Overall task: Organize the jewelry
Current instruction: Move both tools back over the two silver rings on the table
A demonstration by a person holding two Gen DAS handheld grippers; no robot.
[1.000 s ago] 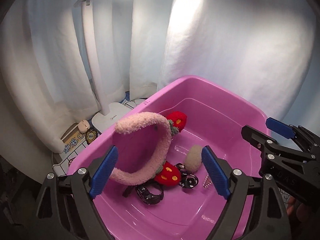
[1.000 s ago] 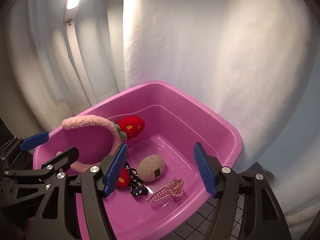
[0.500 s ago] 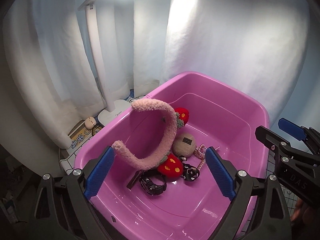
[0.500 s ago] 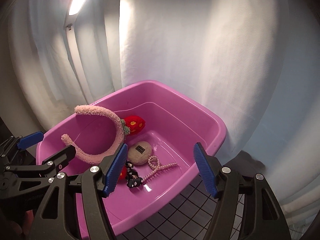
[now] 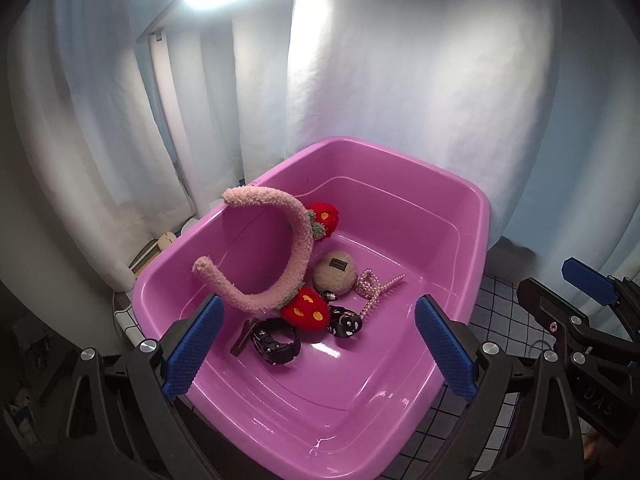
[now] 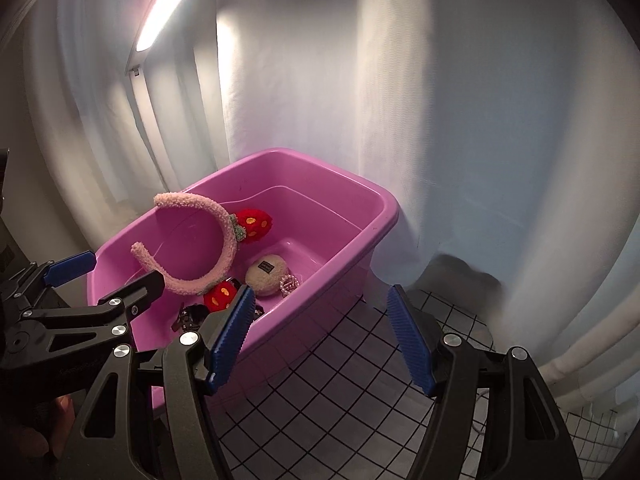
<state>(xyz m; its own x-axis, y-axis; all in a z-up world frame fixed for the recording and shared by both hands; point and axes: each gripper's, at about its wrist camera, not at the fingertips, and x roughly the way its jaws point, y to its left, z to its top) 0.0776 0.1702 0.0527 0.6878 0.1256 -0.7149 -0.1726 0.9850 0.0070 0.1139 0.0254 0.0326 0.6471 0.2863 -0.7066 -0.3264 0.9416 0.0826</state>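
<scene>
One pink tub (image 5: pixel 476 216) sits on a black-gridded surface (image 6: pixel 360 368) before a white curtain (image 5: pixel 400 80), under a lamp (image 6: pixel 168 4). Inside it, a fuzzy pink headband (image 5: pixel 298 248) with two red strawberries (image 5: pixel 306 310) stands on edge, leaning against the left wall. Beside it lie a beige round clip (image 5: pixel 334 272), a black watch (image 5: pixel 276 340), a pearl clip (image 5: pixel 374 286) and a small black polka-dot bow (image 5: pixel 346 322). Left gripper (image 5: pixel 316 354) hangs over the tub's near edge, jaws released, holding nothing. Right gripper (image 6: pixel 320 344) hovers over the surface just outside the tub, jaws likewise spread and bare.
</scene>
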